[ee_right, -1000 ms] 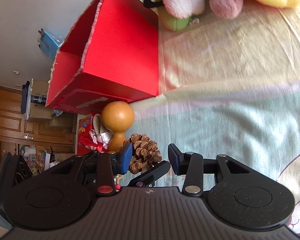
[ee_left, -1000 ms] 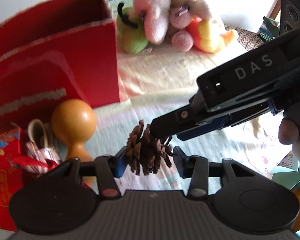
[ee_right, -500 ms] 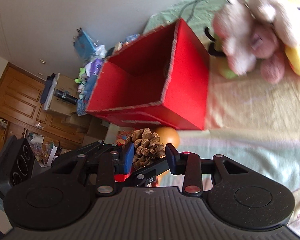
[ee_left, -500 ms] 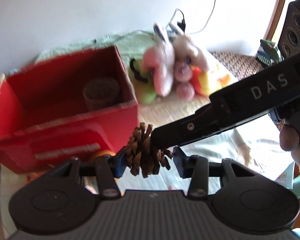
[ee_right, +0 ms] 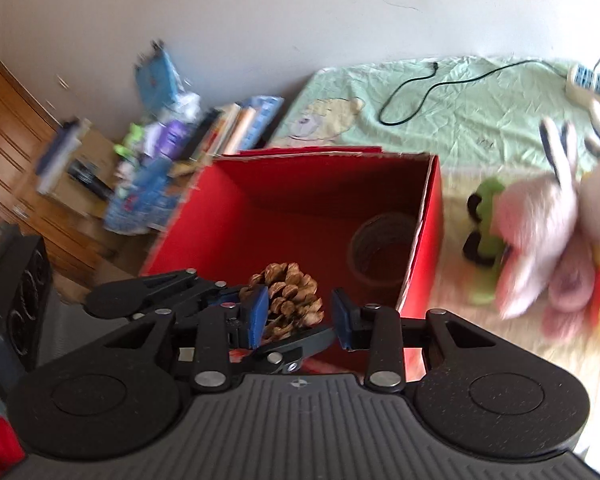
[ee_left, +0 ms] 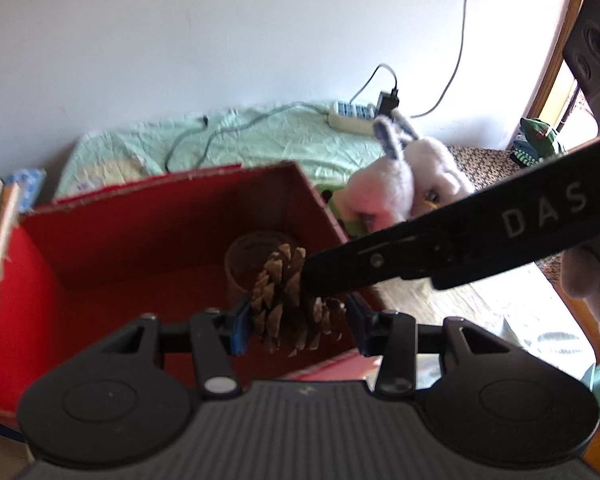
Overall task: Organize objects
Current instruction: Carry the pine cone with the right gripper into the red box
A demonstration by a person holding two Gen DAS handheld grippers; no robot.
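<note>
left wrist view: pale green bedsheet point(ee_left: 260, 144) under white wall point(ee_left: 180, 40); both hand-held grippers pinching pine cone point(ee_left: 288, 300).

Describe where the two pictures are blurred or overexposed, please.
Left wrist view: the pine cone is fairly sharp, the plush toys are soft, and the bed at right is blown out white. Right wrist view: motion blur smears the plush toys and the books.

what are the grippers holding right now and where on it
Both grip the brown pine cone above the red cardboard box: the left gripper pinches its sides, the right gripper clamps it crosswise. Exact contact points are partly hidden.
</note>
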